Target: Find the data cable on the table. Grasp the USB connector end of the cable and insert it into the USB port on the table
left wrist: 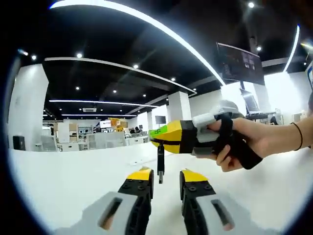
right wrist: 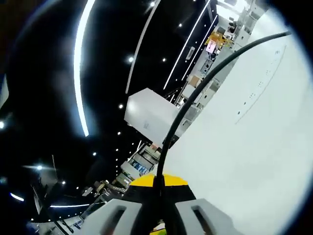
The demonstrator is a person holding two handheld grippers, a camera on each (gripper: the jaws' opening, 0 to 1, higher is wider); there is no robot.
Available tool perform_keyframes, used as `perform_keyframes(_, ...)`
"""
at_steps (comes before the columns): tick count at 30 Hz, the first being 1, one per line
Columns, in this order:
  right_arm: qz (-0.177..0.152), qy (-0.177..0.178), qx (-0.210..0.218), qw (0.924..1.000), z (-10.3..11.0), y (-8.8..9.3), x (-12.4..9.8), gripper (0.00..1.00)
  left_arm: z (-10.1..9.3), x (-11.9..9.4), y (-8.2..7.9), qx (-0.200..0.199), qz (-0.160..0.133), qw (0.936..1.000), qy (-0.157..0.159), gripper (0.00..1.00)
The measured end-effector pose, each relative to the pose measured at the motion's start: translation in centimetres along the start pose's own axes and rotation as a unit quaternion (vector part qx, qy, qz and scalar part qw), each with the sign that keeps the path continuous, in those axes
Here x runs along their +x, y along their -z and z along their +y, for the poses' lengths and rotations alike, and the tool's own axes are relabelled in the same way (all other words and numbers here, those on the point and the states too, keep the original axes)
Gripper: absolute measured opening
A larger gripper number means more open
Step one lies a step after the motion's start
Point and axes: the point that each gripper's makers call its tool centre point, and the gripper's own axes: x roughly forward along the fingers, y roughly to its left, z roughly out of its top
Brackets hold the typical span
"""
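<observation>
Left gripper view:
- Left gripper point(left wrist: 166, 175): 2 yellow-tipped jaws rise from the bottom of the view, set apart, with nothing clamped.
- Right gripper point(left wrist: 157, 139) comes in from the right, lying level above the white table point(left wrist: 73, 181). A person's hand point(left wrist: 244, 139) holds it, with a thin dark band point(left wrist: 297, 134) on the wrist.
- The right gripper's jaws are clamped on the black cable point(left wrist: 160, 164). A short length with the connector end hangs straight down from its tip.
- The connector's lower end lines up with the gap between the left gripper's jaw tips. I cannot tell whether it is actually between them or farther off. No contact is visible.
- The connector is up in the air, off the table surface, over the near middle of the table.
- A dark monitor point(left wrist: 239, 63) sits on a stand beyond the far right edge of the table.

Right gripper view, rolled hard to 1 side:
- Right gripper point(right wrist: 159, 183): jaws are pressed together on the cable point(right wrist: 163, 152).
- The cable runs out from between the jaws, then arcs up and away toward the upper right across the table point(right wrist: 254, 161).
- I cannot tell where the cable's far end lies.
</observation>
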Motion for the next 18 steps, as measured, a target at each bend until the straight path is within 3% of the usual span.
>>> perform_keyframes(9, -0.045, 0.049, -0.046, 0.9967, -3.0, -4.3, -2.1, 0.05, 0.8, 4.2, 0.9, 0.031, 0.016, 0.9994, -0.003, 0.23)
perform_keyframes(13, -0.062, 0.069, -0.058, 0.994, -4.1, -6.0, -2.8, 0.05, -0.2, 6.0, 1.5, 0.083, 0.032, 0.9958, 0.021, 0.23)
perform_keyframes(18, -0.096, 0.1, -0.1, 0.9853, -5.4, -9.2, -3.9, 0.05, -1.1, 8.0, 1.9, 0.111, 0.037, 0.9924, 0.039, 0.22)
